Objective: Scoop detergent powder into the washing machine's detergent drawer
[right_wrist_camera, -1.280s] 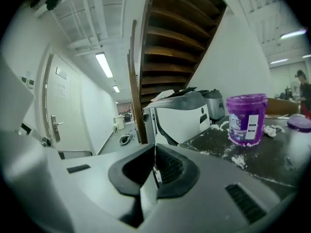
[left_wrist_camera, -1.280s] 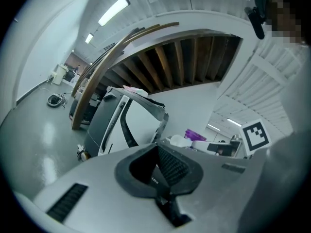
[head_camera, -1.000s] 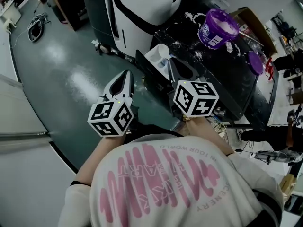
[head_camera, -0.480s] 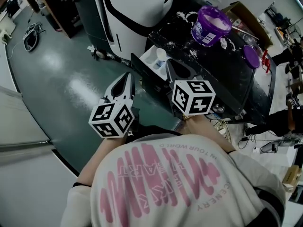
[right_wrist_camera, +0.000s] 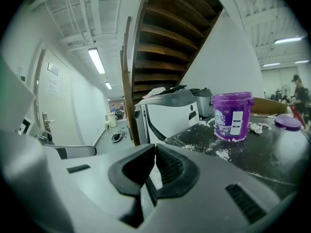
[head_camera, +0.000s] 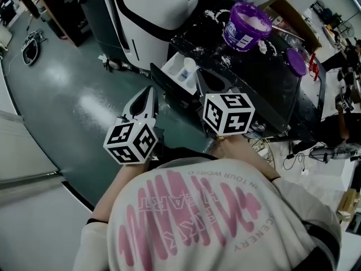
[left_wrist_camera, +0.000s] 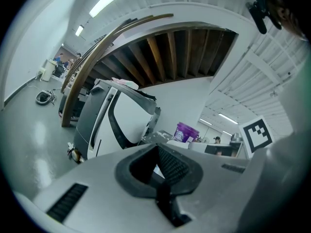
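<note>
Fingers (left_wrist_camera: 173, 167) on the left gripper (head_camera: 149, 91) and right gripper (head_camera: 204, 79) pressed together, ribbed black pads empty; round purple detergent tub (head_camera: 246, 26) stands on the powder-dusted black desk (head_camera: 268, 95); boxy white detergent drawer (head_camera: 178, 70) juts out just beyond the right gripper.

purple tub (head_camera: 245, 26): glossy plastic | table top (head_camera: 276, 89): black, gritty with white powder (right_wrist_camera: 221, 154) | floor (head_camera: 62, 95): smooth, shiny green | washing machine (head_camera: 158, 16): glossy white panels | sweatshirt (head_camera: 214, 224): soft cloth | stair treads (right_wrist_camera: 170, 38): wood

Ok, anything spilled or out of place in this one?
Yes: white powder is spilled across the black top around the open purple tub. The purple lid lies apart on that top.
</note>
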### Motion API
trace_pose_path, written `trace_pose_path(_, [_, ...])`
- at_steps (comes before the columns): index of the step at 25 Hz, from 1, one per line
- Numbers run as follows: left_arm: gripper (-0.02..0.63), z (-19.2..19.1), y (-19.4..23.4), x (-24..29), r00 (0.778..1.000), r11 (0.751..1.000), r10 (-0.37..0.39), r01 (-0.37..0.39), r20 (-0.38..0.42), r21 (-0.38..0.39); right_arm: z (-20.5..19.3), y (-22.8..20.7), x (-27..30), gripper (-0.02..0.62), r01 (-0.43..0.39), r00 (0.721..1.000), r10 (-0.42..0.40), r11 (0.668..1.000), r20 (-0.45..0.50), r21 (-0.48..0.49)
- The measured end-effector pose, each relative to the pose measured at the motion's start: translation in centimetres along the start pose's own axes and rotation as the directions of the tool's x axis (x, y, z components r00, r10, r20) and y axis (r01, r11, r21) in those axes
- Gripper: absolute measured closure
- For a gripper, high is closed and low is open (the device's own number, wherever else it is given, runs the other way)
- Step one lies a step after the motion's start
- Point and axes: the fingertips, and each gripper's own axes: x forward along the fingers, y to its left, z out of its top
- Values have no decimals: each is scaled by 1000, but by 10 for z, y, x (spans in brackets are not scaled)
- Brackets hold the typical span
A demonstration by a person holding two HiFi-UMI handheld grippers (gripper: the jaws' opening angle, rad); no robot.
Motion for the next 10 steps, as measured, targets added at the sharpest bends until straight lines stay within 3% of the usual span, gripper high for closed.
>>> trace_pose_path(10, [604,1,2,4,1000,1000,6,-6,8,0,-4,-2,3,589,-11,1000,11,1000,-5,4])
